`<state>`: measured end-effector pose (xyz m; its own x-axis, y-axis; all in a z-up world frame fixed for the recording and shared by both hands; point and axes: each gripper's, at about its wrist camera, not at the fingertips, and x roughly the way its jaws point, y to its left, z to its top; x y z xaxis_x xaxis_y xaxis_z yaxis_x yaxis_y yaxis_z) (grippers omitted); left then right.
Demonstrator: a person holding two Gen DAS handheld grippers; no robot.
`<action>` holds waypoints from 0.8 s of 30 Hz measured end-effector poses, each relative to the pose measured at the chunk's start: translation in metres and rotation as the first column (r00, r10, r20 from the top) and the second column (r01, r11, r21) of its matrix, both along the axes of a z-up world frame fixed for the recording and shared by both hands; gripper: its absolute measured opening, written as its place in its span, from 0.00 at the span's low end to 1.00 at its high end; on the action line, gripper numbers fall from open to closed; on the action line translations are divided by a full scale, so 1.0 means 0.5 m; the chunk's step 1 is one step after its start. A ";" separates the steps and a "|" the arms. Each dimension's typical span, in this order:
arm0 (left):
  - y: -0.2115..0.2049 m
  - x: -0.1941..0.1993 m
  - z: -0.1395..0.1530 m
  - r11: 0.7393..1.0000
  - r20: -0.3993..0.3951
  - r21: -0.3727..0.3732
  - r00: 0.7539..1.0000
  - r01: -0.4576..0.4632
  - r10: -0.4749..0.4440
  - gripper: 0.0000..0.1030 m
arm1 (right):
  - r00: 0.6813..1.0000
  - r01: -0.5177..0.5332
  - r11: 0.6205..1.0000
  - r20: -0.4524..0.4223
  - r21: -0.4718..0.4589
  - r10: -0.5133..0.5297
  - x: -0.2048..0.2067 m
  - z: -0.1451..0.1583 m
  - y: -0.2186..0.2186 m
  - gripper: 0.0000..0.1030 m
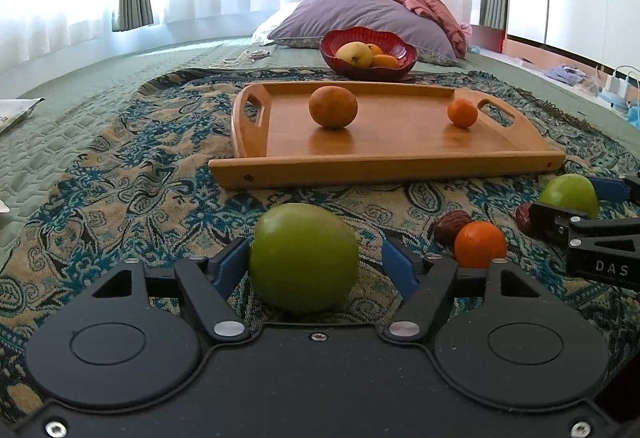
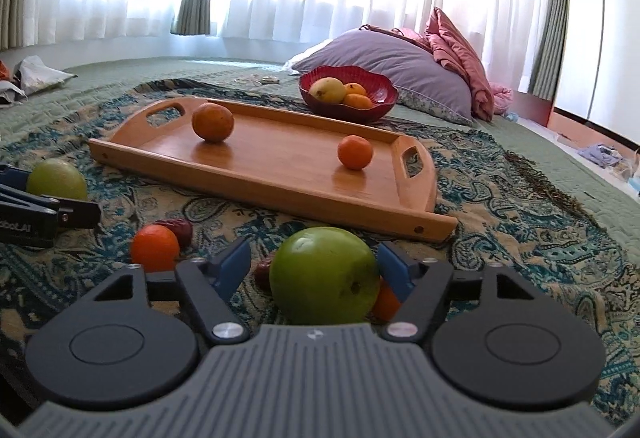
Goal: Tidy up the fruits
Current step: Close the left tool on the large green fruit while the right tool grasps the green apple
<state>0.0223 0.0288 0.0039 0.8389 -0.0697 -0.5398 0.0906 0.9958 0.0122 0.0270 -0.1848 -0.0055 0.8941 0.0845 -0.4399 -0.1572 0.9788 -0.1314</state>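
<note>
Two hand-held grippers, left and right, spread around green apples; tray rim ahead.

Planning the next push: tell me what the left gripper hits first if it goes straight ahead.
The green apple sits between the open left gripper fingers, so it comes first; the wooden tray lies beyond.
</note>
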 end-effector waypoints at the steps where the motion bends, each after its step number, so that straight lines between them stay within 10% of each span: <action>1: -0.001 0.000 -0.001 1.000 0.001 0.004 1.000 -0.001 0.001 0.68 | 1.000 0.006 1.000 0.001 -0.013 -0.006 0.001 -0.001 0.002 0.74; 24: 0.004 0.016 -0.014 0.999 -0.001 0.013 0.999 -0.043 0.043 0.53 | 1.000 0.028 1.000 -0.001 -0.009 -0.028 0.018 -0.004 0.003 0.59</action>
